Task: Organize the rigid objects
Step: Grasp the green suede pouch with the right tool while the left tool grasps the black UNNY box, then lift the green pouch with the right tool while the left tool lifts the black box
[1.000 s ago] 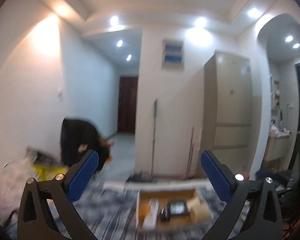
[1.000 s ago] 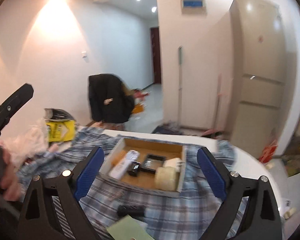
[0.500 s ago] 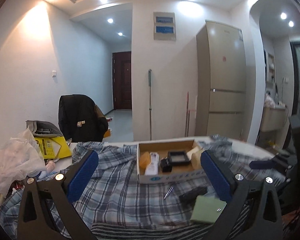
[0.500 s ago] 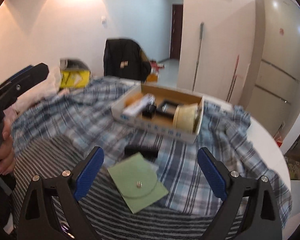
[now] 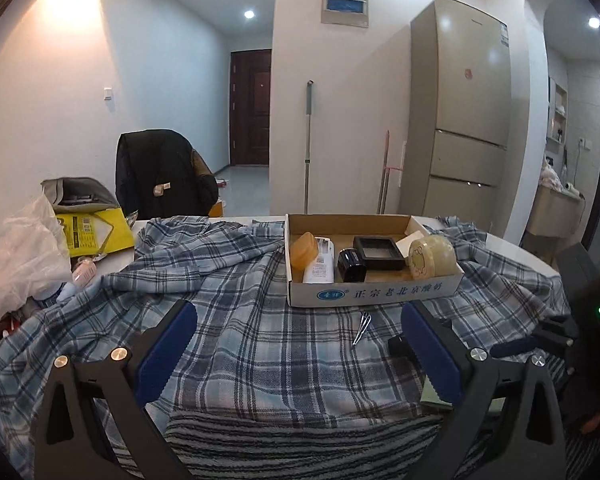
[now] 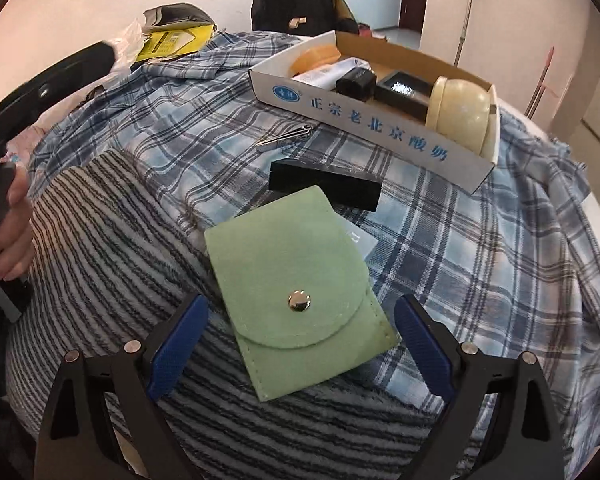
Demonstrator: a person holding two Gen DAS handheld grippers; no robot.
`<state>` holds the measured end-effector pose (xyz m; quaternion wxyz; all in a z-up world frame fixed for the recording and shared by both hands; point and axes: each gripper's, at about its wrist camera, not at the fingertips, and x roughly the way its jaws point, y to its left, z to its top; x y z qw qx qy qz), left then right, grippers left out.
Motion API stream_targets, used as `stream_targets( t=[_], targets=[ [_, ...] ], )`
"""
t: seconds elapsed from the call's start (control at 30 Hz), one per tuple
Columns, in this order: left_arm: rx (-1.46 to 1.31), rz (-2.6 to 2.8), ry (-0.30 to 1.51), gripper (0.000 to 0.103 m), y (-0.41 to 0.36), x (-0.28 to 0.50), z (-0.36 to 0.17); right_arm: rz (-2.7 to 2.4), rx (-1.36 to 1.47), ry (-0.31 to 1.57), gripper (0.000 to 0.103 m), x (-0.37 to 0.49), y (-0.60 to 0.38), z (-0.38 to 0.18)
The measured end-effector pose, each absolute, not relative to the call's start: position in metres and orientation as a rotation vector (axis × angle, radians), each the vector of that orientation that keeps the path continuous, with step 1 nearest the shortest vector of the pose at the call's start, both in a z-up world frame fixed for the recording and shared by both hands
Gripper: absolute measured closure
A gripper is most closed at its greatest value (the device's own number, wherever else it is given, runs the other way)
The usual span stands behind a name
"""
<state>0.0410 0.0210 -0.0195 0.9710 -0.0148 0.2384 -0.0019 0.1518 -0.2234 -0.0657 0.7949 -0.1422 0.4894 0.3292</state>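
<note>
Now: one cardboard box [image 6: 384, 136] on plaid cloth [image 5: 260, 344], landmark. Inside it, six items: orange soap [image 5: 303, 255], white tube [image 5: 320, 264], small black case [image 5: 351, 266], black tray [image 5: 378, 251], white card [image 5: 410, 239], cream tape roll [image 6: 462, 114]. Blue Chinese print and one round logo on the box front. Just before the box: one nail clipper [image 6: 284, 140], one black bar [image 6: 324, 184], one green snap pouch [image 6: 296, 300]. Right gripper [image 6: 300, 344] spread wide, empty, astride the pouch. Left gripper [image 5: 300, 354] likewise wide, empty.
</note>
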Motion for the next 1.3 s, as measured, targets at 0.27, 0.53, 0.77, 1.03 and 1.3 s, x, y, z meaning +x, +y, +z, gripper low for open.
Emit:
stream_targets(
  t=[0.27, 0.53, 0.77, 1.03, 1.3],
  targets=[
    [0.045, -0.037, 0.518, 0.000, 0.011, 0.043, -0.012, 0.691, -0.254, 1.063, 0.023, 0.159, -0.234, -0.064],
    [0.094, -0.333, 0.778, 0.000, -0.009, 0.079, -0.025, 0.571, -0.167, 0.920, 0.034, 0.157, -0.276, -0.025],
    [0.135, -0.547, 0.877, 0.016, -0.041, 0.121, -0.047, 0.535, -0.103, 0.931, 0.034, 0.159, -0.307, -0.024],
    [0.097, -0.663, 0.955, 0.054, -0.060, 0.172, -0.073, 0.484, -0.070, 0.961, 0.034, 0.162, -0.331, -0.042],
    [0.051, -0.753, 1.069, 0.054, -0.057, 0.193, -0.092, 0.516, -0.083, 0.944, 0.034, 0.162, -0.329, -0.041]
  ],
)
